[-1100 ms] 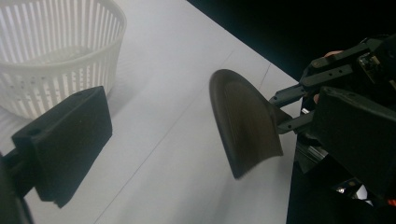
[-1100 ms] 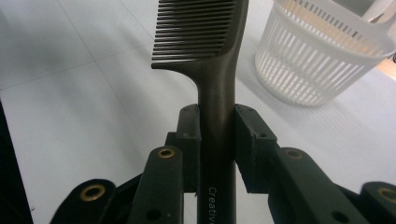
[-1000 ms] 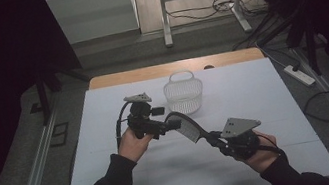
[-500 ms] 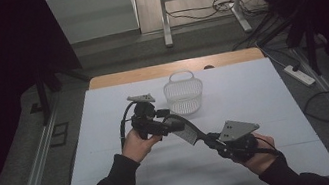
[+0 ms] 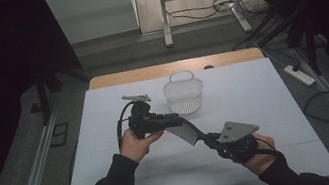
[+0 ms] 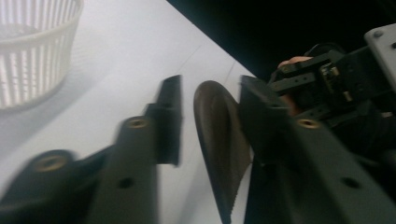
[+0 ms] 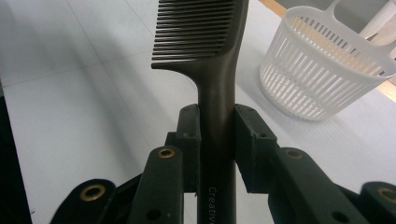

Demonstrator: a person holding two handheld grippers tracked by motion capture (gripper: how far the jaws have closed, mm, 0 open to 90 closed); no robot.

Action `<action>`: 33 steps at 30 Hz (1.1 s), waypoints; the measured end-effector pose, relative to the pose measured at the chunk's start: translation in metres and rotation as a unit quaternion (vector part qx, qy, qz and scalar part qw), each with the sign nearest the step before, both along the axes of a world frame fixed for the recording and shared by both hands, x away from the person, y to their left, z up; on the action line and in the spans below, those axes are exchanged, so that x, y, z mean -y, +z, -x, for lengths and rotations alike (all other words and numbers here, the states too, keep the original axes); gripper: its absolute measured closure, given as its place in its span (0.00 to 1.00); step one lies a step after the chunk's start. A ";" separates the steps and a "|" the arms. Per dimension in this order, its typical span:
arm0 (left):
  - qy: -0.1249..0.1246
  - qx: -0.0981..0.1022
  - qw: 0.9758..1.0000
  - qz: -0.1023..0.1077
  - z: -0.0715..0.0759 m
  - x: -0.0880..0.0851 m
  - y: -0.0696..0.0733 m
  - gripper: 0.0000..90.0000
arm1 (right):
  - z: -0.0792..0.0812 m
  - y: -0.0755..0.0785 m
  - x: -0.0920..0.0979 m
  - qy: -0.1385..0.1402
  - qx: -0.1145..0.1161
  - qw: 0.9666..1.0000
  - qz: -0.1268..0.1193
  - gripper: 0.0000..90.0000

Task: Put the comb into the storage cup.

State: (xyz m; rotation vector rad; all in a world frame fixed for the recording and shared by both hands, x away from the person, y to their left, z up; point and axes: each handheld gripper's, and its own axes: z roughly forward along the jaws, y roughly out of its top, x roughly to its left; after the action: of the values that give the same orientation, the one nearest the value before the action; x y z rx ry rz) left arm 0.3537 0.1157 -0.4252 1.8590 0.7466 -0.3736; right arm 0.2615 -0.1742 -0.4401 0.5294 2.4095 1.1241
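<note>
A dark comb (image 5: 185, 132) hangs above the white table between the two hands. My right gripper (image 5: 211, 138) is shut on its handle, and in the right gripper view both pads (image 7: 218, 123) clamp the handle with the teeth (image 7: 201, 28) pointing away. My left gripper (image 5: 177, 120) comes in from the left over the toothed end. In the left gripper view the comb (image 6: 219, 135) stands between the jaws (image 6: 210, 100), which have just been closing. The right pad lies against it, and a narrow gap remains at the blurred left pad (image 6: 170, 119).
A white slatted basket (image 5: 184, 96) with a loop handle stands on the white table cover (image 5: 273, 89) just beyond the hands, also near in the gripper views (image 6: 32, 51) (image 7: 327, 70). A wooden edge (image 5: 114, 78) runs along the far side. Dark floor and cables surround the table.
The left gripper's jaws have drawn in around the comb's toothed end. Both hands have kept their places, and the right gripper's hold on the handle is unchanged.
</note>
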 end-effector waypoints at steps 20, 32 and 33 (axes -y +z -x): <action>0.004 -0.072 0.995 0.062 0.001 -0.002 -0.003 0.93 | -0.002 -0.005 -0.001 0.004 0.006 1.000 0.008 0.79; 0.024 -0.048 0.997 0.051 0.003 -0.007 0.001 0.93 | -0.004 -0.005 0.001 -0.005 -0.016 1.000 0.002 0.57; 0.025 -0.047 0.997 0.050 0.003 -0.007 0.002 0.93 | -0.005 -0.005 0.001 -0.007 -0.021 1.000 0.004 0.55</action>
State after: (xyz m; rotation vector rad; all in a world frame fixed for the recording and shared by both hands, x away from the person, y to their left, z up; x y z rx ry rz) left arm 0.3509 0.1232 -0.4237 1.7348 0.8220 -0.4604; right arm 0.2667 -0.1753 -0.4456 0.5729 2.4409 1.1086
